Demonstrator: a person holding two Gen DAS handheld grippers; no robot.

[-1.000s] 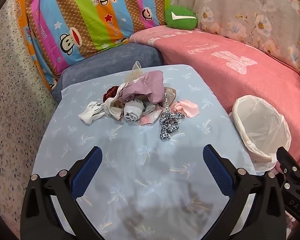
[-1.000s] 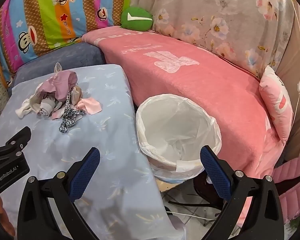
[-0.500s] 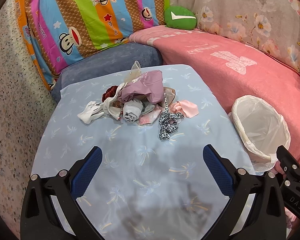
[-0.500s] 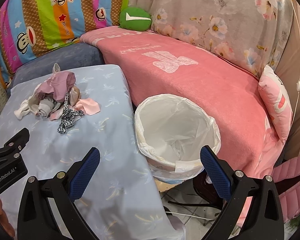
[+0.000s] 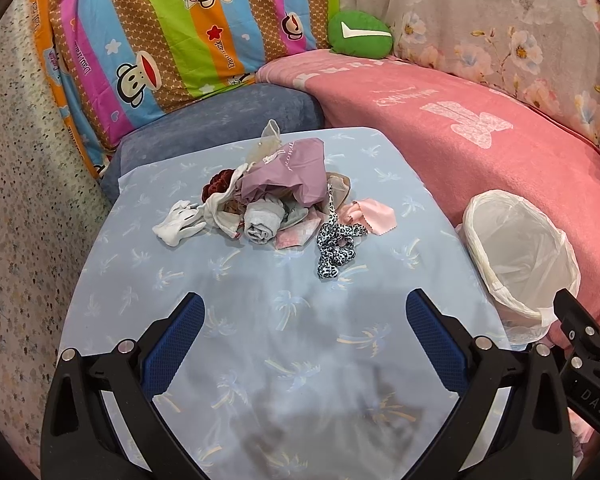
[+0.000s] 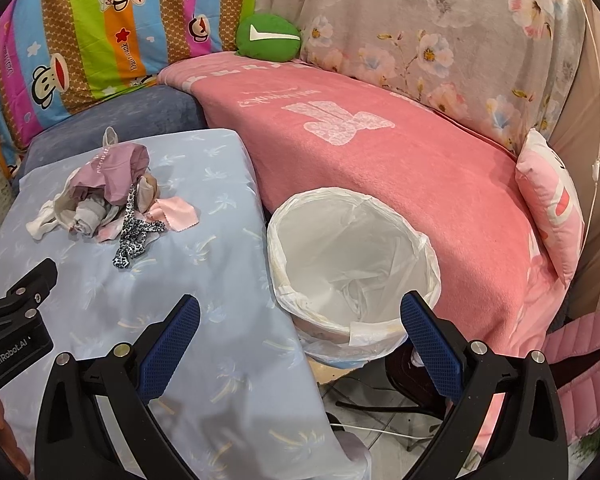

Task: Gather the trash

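A heap of trash (image 5: pixel 276 196) lies at the far middle of the blue table (image 5: pixel 260 352): a mauve bag (image 5: pixel 296 168), a grey roll (image 5: pixel 262 220), a white glove (image 5: pixel 178 226), a leopard-print scrap (image 5: pixel 334 246) and a pink cloth (image 5: pixel 374 218). The same heap (image 6: pixel 108 200) shows at the left in the right wrist view. A white-lined bin (image 6: pixel 352 264) stands beside the table's right edge, also seen as the bin (image 5: pixel 520 256) from the left. My left gripper (image 5: pixel 306 330) hovers open over the near table, short of the heap. My right gripper (image 6: pixel 300 330) is open over the gap between table and bin.
A pink blanket (image 6: pixel 400 168) covers the sofa behind the bin, with a green cushion (image 6: pixel 268 36) and a striped monkey-print cover (image 5: pixel 172 32) at the back. A pink pillow (image 6: pixel 552 208) lies far right. Bare floor and a dark stand base (image 6: pixel 384 396) show below the bin.
Both views have drifted slightly back; the heap sits a little higher in the left view and the bin a little left in the right view. Both grippers stay open.
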